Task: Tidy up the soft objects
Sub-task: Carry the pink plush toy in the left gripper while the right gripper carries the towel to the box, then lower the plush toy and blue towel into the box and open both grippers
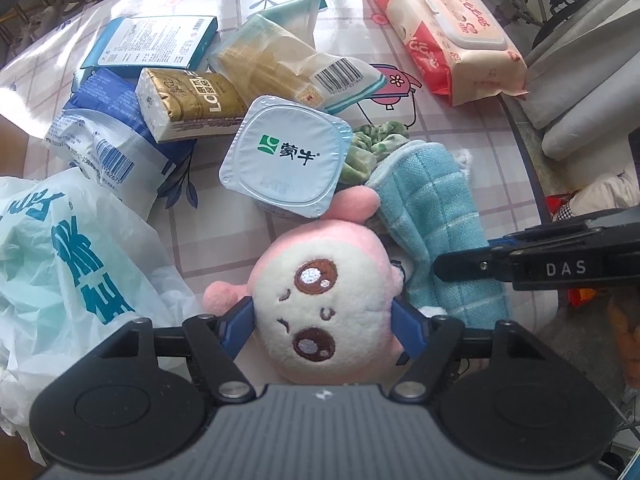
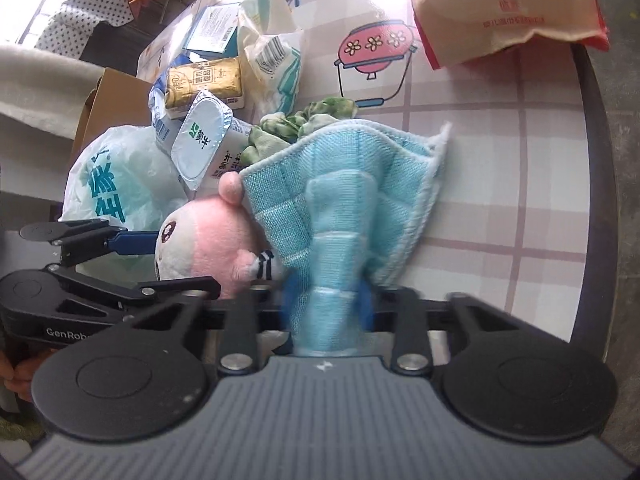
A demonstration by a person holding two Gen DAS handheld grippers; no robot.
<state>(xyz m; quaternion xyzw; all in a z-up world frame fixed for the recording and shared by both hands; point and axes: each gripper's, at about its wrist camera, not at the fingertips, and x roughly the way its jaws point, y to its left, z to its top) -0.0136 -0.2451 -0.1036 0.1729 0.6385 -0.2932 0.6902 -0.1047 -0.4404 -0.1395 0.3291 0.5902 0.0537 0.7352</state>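
Pink plush toy (image 1: 324, 304) clamped in left tool (image 1: 326, 326), blue cloth (image 2: 340, 216) pinched in right tool (image 2: 328, 304) — yogurt cup (image 1: 284, 152), green scrunchie (image 1: 372, 140) crowding behind.

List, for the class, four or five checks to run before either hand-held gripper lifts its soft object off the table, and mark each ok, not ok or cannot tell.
1. Left hand-held gripper has a finger on each side of the pink plush toy: ok.
2. Right hand-held gripper pinches the blue cloth: ok.
3. Cloth free of the plush: not ok, they touch.
4. Yogurt cup clear of the plush: not ok, it touches its ear.
5. Green scrunchie free of the cloth: cannot tell.
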